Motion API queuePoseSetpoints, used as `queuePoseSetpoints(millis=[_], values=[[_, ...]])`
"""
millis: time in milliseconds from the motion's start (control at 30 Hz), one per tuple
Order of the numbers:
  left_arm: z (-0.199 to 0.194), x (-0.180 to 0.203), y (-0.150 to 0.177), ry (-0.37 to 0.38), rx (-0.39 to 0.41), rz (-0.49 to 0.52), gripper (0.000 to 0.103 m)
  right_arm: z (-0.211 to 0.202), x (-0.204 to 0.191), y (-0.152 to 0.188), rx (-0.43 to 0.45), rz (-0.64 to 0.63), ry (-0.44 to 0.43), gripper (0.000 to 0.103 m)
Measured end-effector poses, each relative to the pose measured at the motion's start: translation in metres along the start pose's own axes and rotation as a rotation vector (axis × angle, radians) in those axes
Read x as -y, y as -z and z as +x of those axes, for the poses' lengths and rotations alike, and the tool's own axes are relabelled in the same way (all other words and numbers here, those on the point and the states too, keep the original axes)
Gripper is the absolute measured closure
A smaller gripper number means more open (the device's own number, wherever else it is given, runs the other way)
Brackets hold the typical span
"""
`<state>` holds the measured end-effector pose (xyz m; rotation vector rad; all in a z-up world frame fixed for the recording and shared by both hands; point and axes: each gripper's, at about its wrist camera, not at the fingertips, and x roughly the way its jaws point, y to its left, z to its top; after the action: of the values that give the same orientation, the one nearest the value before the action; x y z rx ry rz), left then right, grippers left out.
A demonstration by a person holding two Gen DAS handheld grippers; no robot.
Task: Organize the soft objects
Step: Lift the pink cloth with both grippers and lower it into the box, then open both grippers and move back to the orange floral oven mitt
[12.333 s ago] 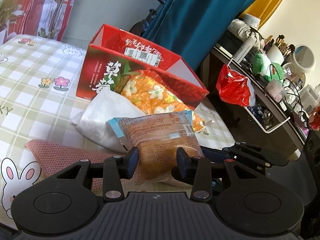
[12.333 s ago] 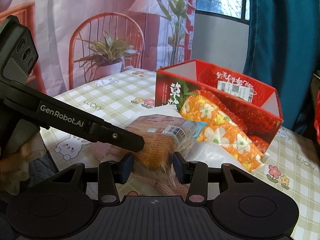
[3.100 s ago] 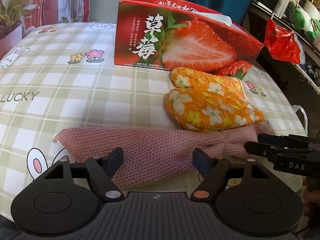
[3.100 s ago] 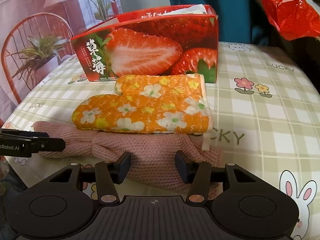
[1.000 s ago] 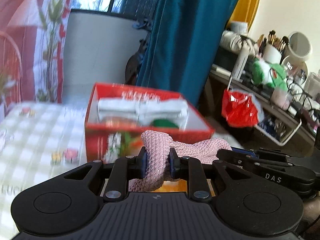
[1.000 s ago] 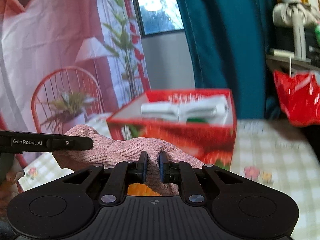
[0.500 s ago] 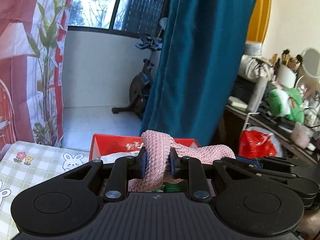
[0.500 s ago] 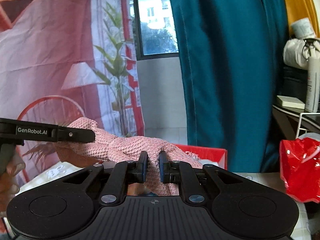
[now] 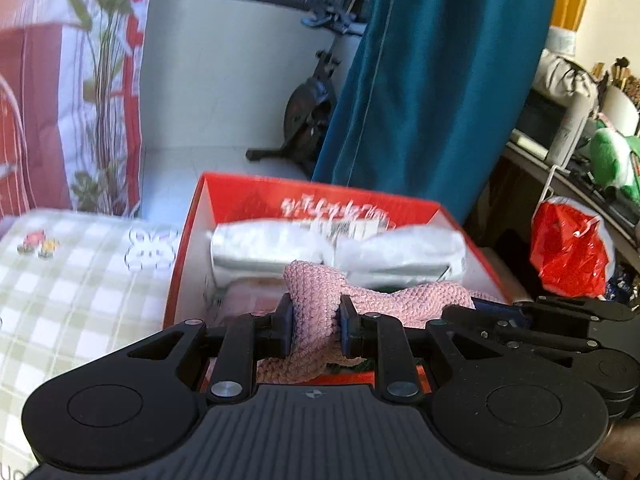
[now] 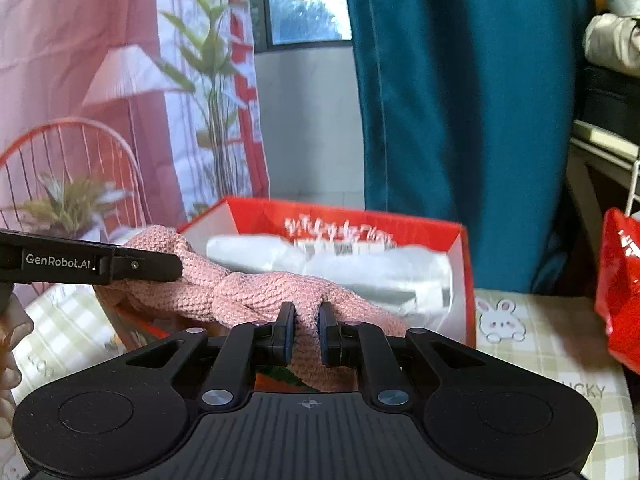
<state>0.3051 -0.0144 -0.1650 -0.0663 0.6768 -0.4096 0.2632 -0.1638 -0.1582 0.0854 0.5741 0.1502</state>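
I have both tongs, left tongs (image 9: 313,328) and right tongs (image 10: 306,332), pinching the pink knitted cloth (image 10: 256,292), which hangs just ahead, over the red cardboard box (image 9: 188,248). Its slack ends could snag the rim or spill outside.

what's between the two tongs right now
A stretch of the pink knit cloth, twisted and hanging over the red box; the left tongs and the right tongs each pinch one end. The right wrist view shows it best.
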Motion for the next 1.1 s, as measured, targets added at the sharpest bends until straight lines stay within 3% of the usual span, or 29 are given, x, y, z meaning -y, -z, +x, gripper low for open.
queuePoseSetpoints(millis=[200,433,467,533,600,800,1100], values=[[0.008,-0.004,0.003,0.003,-0.046,0.0,0.079,0.016,-0.005,0.006,-0.067,-0.005,0.0,0.092],[0.011,-0.006,0.007,-0.005,-0.076,-0.004,0.074,0.018,0.007,0.013,-0.092,0.08,-0.014,0.091],[0.009,-0.007,0.006,-0.006,-0.074,-0.003,0.071,0.017,0.007,0.013,-0.094,0.086,-0.017,0.09],[0.004,-0.006,0.003,-0.011,-0.057,0.003,0.045,0.015,0.007,0.012,-0.088,0.081,-0.008,0.086],[-0.005,-0.007,0.002,-0.003,-0.023,0.009,0.036,0.005,0.003,0.014,-0.031,0.06,0.022,0.078],[-0.031,-0.004,0.004,-0.021,0.026,0.033,0.036,-0.026,-0.015,0.025,0.068,-0.057,0.03,0.075],[-0.063,0.009,0.025,-0.052,0.054,0.055,0.036,-0.059,-0.033,0.05,0.065,-0.115,0.004,0.075]])
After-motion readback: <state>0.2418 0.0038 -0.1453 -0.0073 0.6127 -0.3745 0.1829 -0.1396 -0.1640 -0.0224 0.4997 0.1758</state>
